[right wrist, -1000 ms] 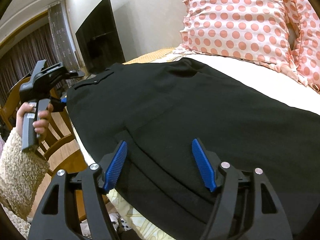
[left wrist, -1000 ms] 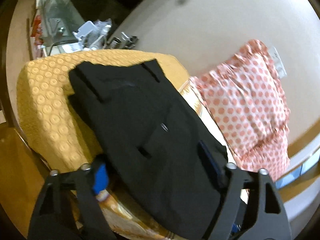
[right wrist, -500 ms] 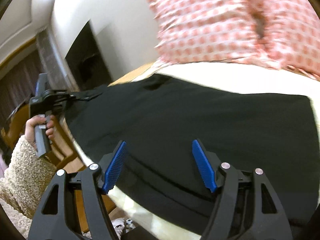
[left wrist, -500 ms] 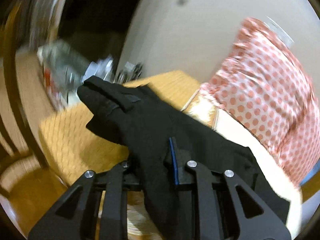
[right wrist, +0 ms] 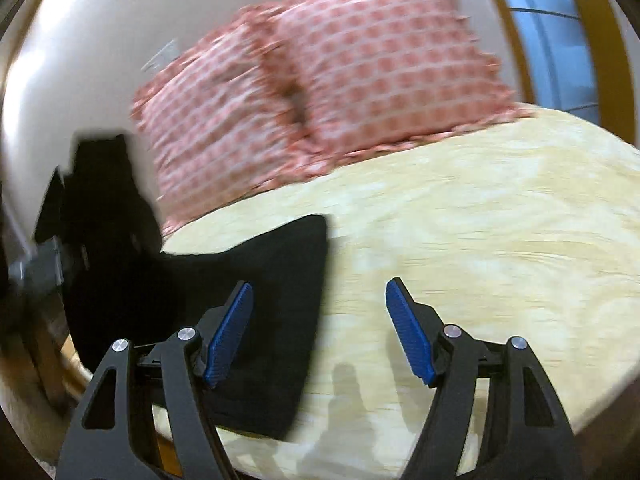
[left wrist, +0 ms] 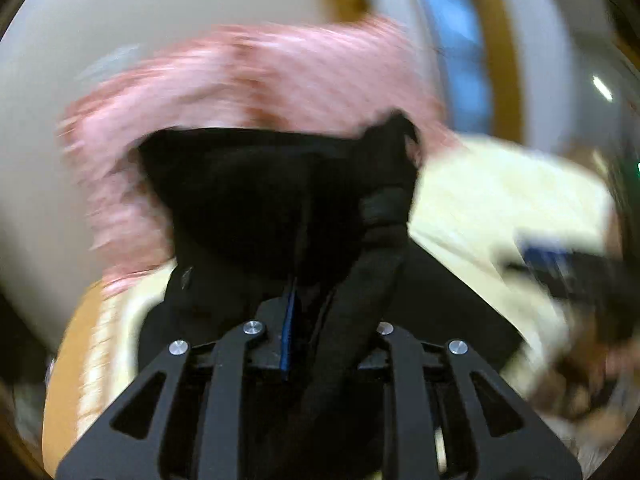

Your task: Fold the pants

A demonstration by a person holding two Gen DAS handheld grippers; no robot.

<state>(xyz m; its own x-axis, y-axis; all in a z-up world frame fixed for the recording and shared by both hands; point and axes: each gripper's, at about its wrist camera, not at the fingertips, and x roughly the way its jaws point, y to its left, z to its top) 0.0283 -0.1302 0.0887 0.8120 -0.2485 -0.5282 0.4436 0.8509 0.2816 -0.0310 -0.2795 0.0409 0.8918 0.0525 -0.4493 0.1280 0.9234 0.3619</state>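
Observation:
The black pants lie on the cream bed at its left side. My left gripper is shut on the waist end of the pants and holds it lifted over the rest; the fabric hides most of its view, which is blurred. In the right wrist view that lifted part hangs at the far left. My right gripper is open and empty just above the bed, its left finger over the pants' right edge.
Two pink dotted pillows lean on the wall at the head of the bed. A blue-and-wood frame stands at the far right. Bare cream sheet spreads to the right of the pants.
My left gripper closed on the waist end and swung it up and over toward the pillows. My right gripper moved right, off the middle of the pants, and stayed open.

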